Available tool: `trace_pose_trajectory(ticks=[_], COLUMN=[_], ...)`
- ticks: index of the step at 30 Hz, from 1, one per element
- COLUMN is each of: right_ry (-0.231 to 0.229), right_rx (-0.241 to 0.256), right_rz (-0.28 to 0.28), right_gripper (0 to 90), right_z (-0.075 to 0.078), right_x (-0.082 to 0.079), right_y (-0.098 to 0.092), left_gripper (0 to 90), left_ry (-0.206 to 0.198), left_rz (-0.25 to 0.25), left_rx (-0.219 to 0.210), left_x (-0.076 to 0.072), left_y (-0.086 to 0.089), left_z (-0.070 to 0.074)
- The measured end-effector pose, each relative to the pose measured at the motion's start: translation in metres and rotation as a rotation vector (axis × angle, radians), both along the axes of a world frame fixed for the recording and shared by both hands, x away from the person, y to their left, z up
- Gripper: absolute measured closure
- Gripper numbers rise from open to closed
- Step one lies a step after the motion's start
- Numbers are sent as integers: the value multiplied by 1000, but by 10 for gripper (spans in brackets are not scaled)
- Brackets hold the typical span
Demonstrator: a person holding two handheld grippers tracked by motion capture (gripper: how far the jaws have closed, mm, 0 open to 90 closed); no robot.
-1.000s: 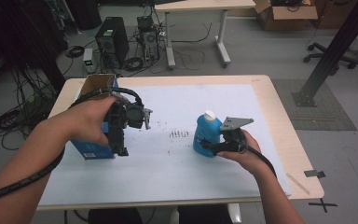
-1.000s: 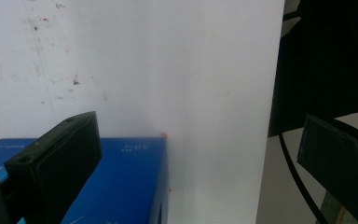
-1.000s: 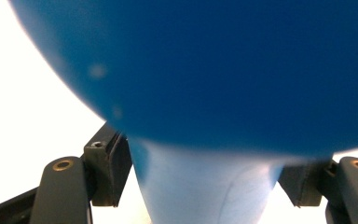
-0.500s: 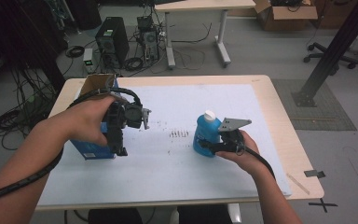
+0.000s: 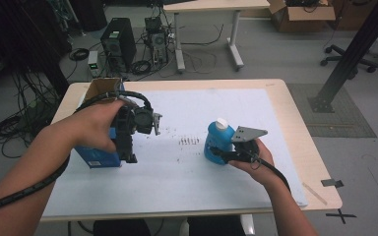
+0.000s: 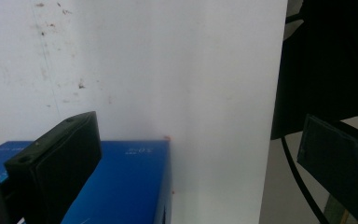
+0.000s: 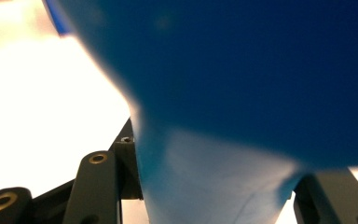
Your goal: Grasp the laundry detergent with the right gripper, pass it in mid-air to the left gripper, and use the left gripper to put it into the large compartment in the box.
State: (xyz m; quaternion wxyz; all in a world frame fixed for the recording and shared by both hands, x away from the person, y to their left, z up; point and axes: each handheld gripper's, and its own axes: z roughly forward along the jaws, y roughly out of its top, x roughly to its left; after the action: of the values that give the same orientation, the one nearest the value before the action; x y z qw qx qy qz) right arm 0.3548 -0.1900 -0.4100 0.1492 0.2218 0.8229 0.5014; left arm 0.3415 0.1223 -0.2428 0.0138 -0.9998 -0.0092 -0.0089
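Blue bottle (image 5: 219,143) stands right of centre on the white mat (image 5: 187,182), clamped by the right gripper (image 5: 226,153), unmoved since earlier. We see the left gripper (image 5: 128,152), jaws spread, over a blue box (image 5: 98,156), perhaps touching; blur hides the bottle's label.

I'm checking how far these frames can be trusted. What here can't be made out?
- Blue bottle: right gripper view, too close and blurred; any label unreadable.
- Blue box: high view, the left hand and left gripper cover most of it; its print is too small.
- Right gripper: high view, jaw tips hidden behind the bottle.
- Dark marks on the white mat: too small to read.
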Motion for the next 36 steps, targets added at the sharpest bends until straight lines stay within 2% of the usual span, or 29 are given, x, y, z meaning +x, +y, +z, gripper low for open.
trace_pose_trajectory(ticks=[3, 8, 15, 19, 23, 28, 31, 36], right_ry=[-14, -36, -29, -23, -13, -2, 9, 19], right_rx=[25, 30, -20, -38, -56, -77, -81, -75], right_rz=[13, 41, 94, 158, 220, 277, 303, 307], right_gripper=[457, 457, 457, 457, 457, 456, 456, 455], right_z=[15, 44, 73, 82, 87, 85, 81, 73], right_x=[-2, -6, -13, -19, -26, -30, -30, -27], right_y=[-4, -9, -12, -11, -7, 2, 7, 14], left_gripper=[2, 2, 2, 2, 2, 2, 2, 2], left_ry=[-4, -17, -26, -30, -32, -34, -33, -33], left_rz=[-1, -1, -5, -11, -19, -30, -37, -47], left_rx=[4, -5, -13, -12, -12, -11, -16, -15], left_x=[0, 1, 2, 1, 1, 0, -1, -3], left_y=[-1, -3, -6, -8, -12, -18, -23, -29], left_z=[2, 11, 21, 26, 31, 35, 37, 39])
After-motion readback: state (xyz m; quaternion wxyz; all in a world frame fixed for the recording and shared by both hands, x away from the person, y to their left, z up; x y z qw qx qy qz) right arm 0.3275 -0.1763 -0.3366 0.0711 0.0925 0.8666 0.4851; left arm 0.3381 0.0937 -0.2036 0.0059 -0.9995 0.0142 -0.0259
